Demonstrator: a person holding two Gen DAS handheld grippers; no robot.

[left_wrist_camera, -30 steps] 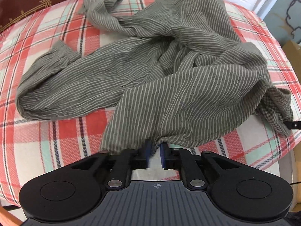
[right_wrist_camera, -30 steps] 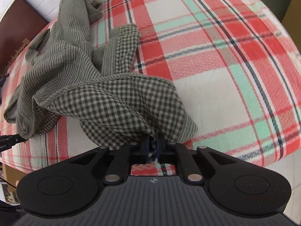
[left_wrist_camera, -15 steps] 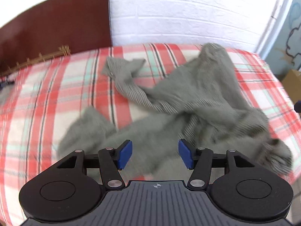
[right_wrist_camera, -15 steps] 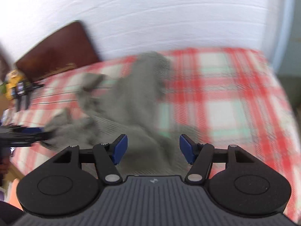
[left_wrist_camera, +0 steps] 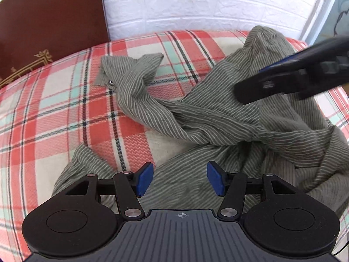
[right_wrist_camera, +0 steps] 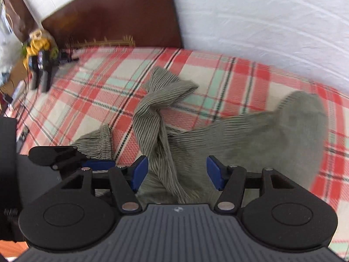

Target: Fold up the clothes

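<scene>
While both grippers hover over the bed [left_wrist_camera: 65, 109], neither is holding anything. Left gripper [left_wrist_camera: 178, 181]: blue-padded fingers [left_wrist_camera: 144, 180] spread wide, nothing between them, poised above the near edge of the striped garment [left_wrist_camera: 218, 118]. Right gripper [right_wrist_camera: 176, 174]: fingers [right_wrist_camera: 214, 174] equally spread, empty, also above the cloth.

Garment is a grey-green shirt with thin pale stripes, lying crumpled and unfolded on the red, cream and mint plaid blanket. In the left wrist view, one sleeve [left_wrist_camera: 133, 83] runs twisted toward the far left, its cuff flat on the blanket with a small button showing. A second bunched part sits near left, just beside the left fingers. The bulk is heaped to the right, a peak of fabric standing up near the far edge.

The right gripper shows in the left wrist view as a dark bar with a blue pad, upper right [left_wrist_camera: 290, 80], over the bulk of the shirt. The left gripper shows in the right wrist view at lower left [right_wrist_camera: 65, 159].

Right wrist view: the shirt's right part [right_wrist_camera: 283, 135] is motion-blurred; the twisted sleeve is sharp.

Behind the bed: dark brown headboard [left_wrist_camera: 48, 21] with gold trim and a white brick-pattern wall [left_wrist_camera: 196, 4]. Yellow-and-black object at far left [right_wrist_camera: 39, 52], too blurred to identify.
</scene>
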